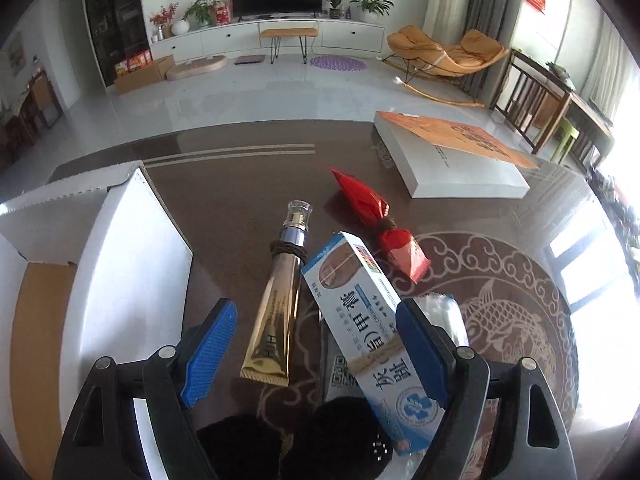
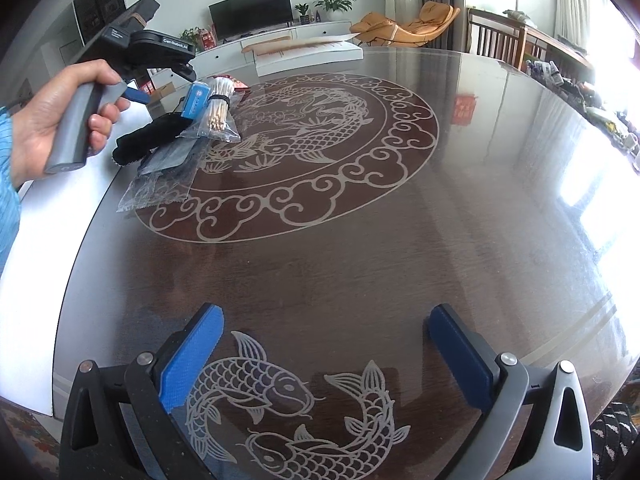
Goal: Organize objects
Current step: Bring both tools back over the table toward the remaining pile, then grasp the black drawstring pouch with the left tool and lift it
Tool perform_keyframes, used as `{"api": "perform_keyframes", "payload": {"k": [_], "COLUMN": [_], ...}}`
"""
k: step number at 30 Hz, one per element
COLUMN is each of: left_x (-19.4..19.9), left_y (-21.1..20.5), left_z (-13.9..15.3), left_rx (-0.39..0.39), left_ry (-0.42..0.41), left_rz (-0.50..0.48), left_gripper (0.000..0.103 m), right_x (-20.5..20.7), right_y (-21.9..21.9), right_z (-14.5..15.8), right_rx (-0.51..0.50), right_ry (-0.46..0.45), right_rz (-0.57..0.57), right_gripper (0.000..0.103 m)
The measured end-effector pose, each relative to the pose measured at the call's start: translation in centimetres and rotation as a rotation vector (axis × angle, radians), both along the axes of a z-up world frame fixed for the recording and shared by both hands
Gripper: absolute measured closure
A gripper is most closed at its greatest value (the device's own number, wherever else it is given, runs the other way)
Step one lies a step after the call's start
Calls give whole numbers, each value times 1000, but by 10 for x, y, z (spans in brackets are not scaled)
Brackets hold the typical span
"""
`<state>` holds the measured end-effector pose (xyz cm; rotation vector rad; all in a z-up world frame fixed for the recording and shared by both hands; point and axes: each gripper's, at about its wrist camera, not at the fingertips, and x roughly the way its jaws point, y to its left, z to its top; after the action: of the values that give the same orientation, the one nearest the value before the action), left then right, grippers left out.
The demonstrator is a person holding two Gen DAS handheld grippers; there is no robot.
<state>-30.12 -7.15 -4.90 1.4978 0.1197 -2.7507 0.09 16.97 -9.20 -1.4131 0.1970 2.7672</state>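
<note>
Worktop (image 1: pixel 240 208) of dark brown gloss, round, printed with pale carp and cloud scrolls, strewn with small goods on the left wrist view's side. Left claw (image 1: pixel 314 312) spread above them, blue ribbed pads (image 1: pixel 208 352) well apart and pinching nothing. Between the pads, lying flat: slim gold tube (image 1: pixel 280 312) with a clear cap and a dark cord wound round its neck, cap pointing away; just beside it, long blue-and-white carton (image 1: pixel 360 312) with printed characters, tied with pale string, its near part passing close under the right-hand pad; touching or not, cannot tell. Crinkled clear plastic bag (image 1: pixel 444 312) behind that pad. Black cloth item (image 1: pixel 340 432) at the bottom edge, partly under the carton.

Further off, red foil packet (image 1: pixel 368 208) knotted with brown cord, apart from the tube. Beyond it, thick white-paged book with an orange cover (image 1: pixel 452 156), flat near the far rim. White cardboard box (image 1: pixel 132 248) with raised flaps and a brown floor to the left of the claw, holding nothing visible.

Right wrist view: right claw (image 2: pixel 326 316) spread wide over bare worktop with two printed fish beneath, nothing between its pads. Far left, bare hand (image 2: pixel 48 120) with a light blue sleeve gripping the grey handle of the other tool, poised over the same heap, with a banded bundle of pale sticks (image 2: pixel 218 104) there too.
</note>
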Motion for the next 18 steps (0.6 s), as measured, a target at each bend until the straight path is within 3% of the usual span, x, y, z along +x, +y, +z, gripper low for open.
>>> {"api": "perform_keyframes", "payload": {"k": [3,5,7,18], "left_x": [-8,-3,4,73], "left_y": [-10,-11,-11,113], "left_z": [-26,-37,-47,-49], "left_rx": [36,123,233,230], "left_ry": [-45,-43,-53,-51], "left_rz": [54,49,53,-306], "left_gripper": [13,0,0,0], "right_x": [-1,-2,-2,-1], "right_y": [0,1,1,2], "right_z": [0,0,0,0], "right_rx": [-1,-4,-8,-22], "right_ry": [1,1,3,5], "right_rz": [0,0,-1,0], "right_gripper": [0,0,0,0]}}
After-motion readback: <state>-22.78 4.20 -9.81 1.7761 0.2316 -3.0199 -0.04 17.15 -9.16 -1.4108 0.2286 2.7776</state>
